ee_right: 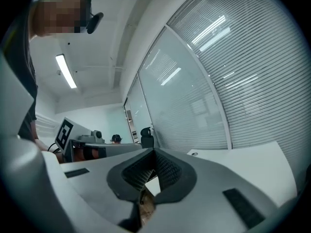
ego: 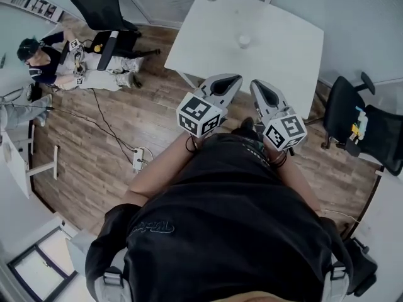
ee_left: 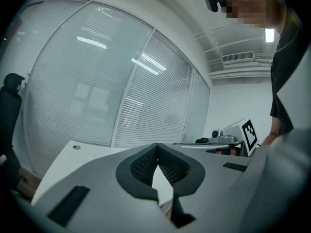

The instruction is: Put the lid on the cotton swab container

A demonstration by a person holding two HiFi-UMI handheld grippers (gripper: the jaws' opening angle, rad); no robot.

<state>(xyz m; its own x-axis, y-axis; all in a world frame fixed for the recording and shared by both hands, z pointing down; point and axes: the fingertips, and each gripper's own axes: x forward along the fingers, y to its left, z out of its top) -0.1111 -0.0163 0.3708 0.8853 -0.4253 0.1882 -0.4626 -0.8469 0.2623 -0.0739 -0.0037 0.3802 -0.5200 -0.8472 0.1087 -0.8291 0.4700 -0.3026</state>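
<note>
1. Grippers: the left gripper (ee_left: 156, 152) and right gripper (ee_right: 154, 155) both have their jaws pressed together with nothing between them. They are held side by side before the person (ego: 227, 219), short of the table (ego: 296, 55).
2. Container: a small round white item (ego: 244, 41), presumably the cotton swab container or its lid, stands alone on the table's far half, well apart from both grippers. It is too small to tell which part it is.
3. Handling, as judged: probably light, thin, smooth plastic, apt to slide or tip. Take the body across its side wall and the lid by its rim, with mild pressure.
</note>
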